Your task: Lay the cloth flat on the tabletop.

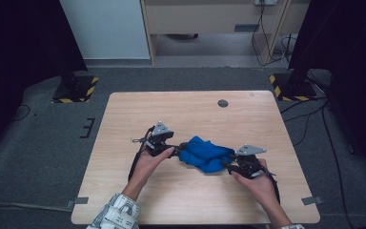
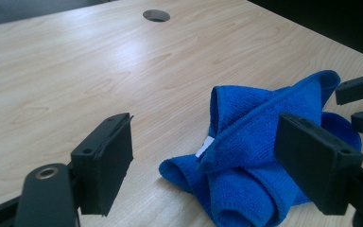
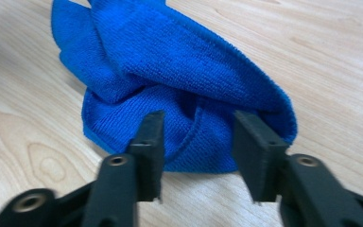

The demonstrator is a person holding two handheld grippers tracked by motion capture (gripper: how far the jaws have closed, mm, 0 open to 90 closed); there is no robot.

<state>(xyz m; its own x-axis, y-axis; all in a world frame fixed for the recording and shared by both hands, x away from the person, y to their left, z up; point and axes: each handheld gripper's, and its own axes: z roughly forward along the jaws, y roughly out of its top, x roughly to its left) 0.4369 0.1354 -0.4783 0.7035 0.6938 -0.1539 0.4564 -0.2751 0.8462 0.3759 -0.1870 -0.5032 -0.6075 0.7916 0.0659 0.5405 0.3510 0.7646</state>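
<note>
Black left gripper (image 1: 180, 146) stands wide, jaws apart from the crumpled blue microfibre cloth (image 1: 205, 153) at mid wooden table (image 1: 124, 124); small white tag (image 2: 204, 146), unreadable. Right gripper (image 1: 225, 165) half-open at cloth's edge, not clamping.

Grey carpet floor (image 1: 38, 143), pale wall (image 1: 105, 28), wooden desk (image 1: 209, 19), perhaps dark curtains (image 1: 19, 38)

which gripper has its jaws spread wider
The left gripper: its jaws stand far apart beside the blue cloth. The right gripper shows a narrower gap.
</note>
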